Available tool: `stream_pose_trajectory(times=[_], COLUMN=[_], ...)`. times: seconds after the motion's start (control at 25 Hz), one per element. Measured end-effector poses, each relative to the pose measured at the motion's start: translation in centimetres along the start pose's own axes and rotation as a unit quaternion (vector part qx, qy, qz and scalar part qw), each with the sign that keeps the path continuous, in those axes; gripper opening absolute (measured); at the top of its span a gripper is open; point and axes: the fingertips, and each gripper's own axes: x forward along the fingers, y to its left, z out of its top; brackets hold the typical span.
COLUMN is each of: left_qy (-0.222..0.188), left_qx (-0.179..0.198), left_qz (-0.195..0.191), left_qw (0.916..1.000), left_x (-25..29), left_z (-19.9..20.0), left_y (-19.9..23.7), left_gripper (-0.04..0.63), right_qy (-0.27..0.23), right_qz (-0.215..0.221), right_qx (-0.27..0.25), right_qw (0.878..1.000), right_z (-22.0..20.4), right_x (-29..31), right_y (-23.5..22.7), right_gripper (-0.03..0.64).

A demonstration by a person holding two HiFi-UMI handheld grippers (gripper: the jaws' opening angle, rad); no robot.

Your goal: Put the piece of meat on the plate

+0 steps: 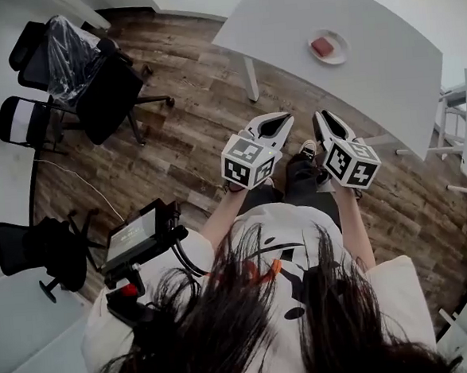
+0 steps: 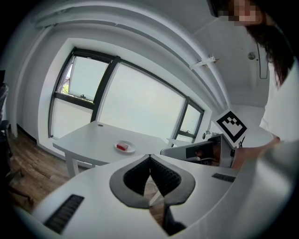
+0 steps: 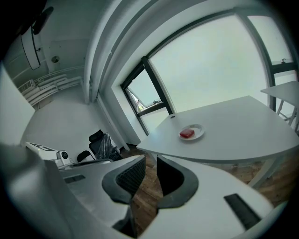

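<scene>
The flat red piece of meat (image 1: 323, 47) lies on the small round white plate (image 1: 342, 51), which sits on the large white table (image 1: 385, 75) ahead of the person. The left claw (image 2: 149, 158) and the right claw (image 3: 150, 161) are both closed with nothing between their jaws. They are held side by side above the dark wooden plank floor (image 1: 191, 157), well apart from the plate.
</scene>
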Motion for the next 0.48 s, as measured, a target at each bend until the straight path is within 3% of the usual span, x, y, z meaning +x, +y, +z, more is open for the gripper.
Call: stream_pose_trajectory(times=[0.48], left_qy=[-0.005], left_qx=[-0.001], left_qz=[0.003], left_qw=[1.0], left_x=[-1.9], left_z=[-0.3], left_y=[-4.2], left_gripper=[0.006], right_qy=[0.003], right_qz=[0.003], right_qx=[-0.016], right_qw=[1.0], right_z=[-1.5], right_x=[-4.1], right_y=[0.2], right_gripper=[0.083])
